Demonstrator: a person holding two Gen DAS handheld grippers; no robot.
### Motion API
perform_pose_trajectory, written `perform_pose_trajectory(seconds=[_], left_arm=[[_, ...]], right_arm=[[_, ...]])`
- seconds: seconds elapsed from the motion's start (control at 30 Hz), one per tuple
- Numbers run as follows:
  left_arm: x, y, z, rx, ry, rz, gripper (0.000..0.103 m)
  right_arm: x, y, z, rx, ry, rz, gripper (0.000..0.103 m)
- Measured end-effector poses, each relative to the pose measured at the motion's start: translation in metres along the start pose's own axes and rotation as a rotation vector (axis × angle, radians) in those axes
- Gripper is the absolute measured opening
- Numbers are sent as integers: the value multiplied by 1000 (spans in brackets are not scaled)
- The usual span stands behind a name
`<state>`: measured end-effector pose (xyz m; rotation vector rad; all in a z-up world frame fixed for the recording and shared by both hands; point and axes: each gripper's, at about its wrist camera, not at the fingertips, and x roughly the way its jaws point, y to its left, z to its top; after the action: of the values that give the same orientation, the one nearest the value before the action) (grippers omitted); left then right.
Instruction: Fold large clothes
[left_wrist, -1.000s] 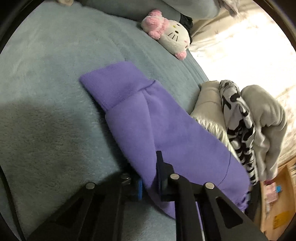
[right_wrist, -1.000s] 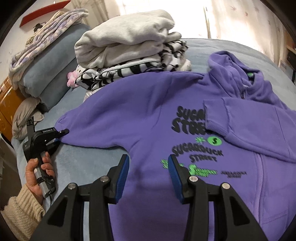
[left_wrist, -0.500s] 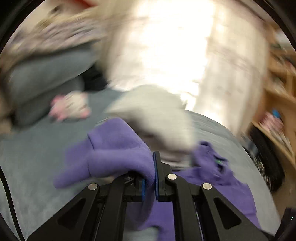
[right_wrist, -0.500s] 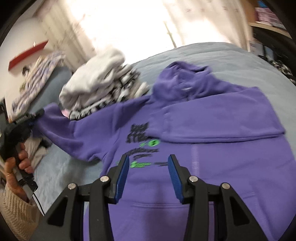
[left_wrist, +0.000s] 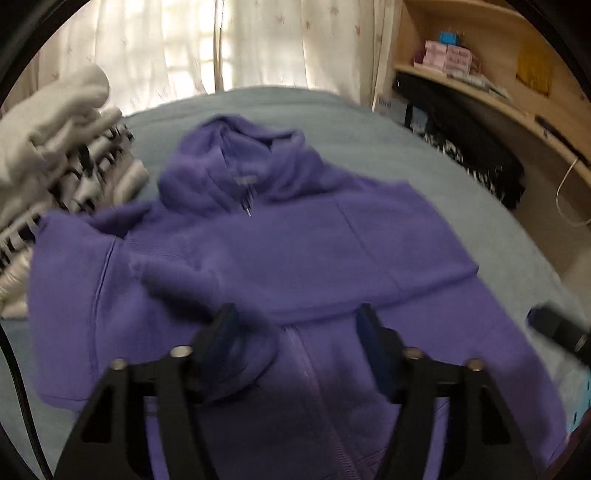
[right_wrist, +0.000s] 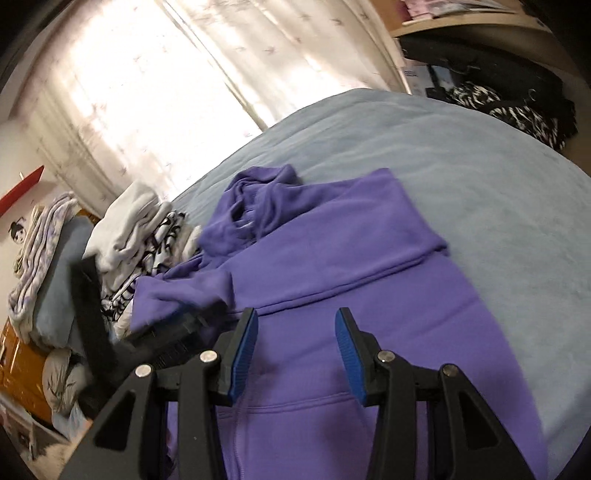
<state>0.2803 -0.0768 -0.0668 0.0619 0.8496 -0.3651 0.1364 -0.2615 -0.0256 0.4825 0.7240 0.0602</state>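
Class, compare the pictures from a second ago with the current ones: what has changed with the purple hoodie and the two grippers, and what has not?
The left gripper, earlier shut on the hoodie's left sleeve, carried it inward across the chest of the purple hoodie and let go; it is now open. The printed lettering is now covered. The right gripper stayed open and empty, and the stack of folded clothes stayed put.

A plain purple fleece zip hoodie (left_wrist: 280, 254) lies on a pale grey-blue fuzzy bedspread (right_wrist: 461, 166). The folded pile beside it shows a light grey sweatshirt (right_wrist: 129, 221) over a black-and-white zebra-striped garment (left_wrist: 92, 166). Sheer cream curtains (right_wrist: 166, 74) carry small scattered sprigs. Black two-finger grippers (right_wrist: 295, 339) wear ribbed blue pads (right_wrist: 243, 354). The wooden shelf (left_wrist: 480, 85) is light tan.
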Motion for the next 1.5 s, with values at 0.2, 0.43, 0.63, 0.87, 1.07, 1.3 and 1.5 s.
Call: perform_pose_trajectory(seconds=[0.2,0.43,0.63,0.87,1.07,1.3,1.5], left_arm=[[-14,7,-17,-12,28,-57,82],[-69,41,-35,-112,-16,-120,87],[-105,82,-72,-273,-78,-52,88],[-119,120,-110,-405,-77,-13,88],[-126,138,-124,-448,-81,-2,88],[-129,143,-131,-443,-83,31,88],[-131,144,-134,-445,-90,46,88]], right_arm=[[7,-7,-1,-8,22,25,44],[17,17,-12,-84,72,69,44],[26,60,-17,-228,109,88,59],[70,123,-15,-476,196,55,63],[144,150,-21,-610,300,-38,63],[196,173,-28,-725,347,-133,21],[123,162,38,-543,94,48,14]])
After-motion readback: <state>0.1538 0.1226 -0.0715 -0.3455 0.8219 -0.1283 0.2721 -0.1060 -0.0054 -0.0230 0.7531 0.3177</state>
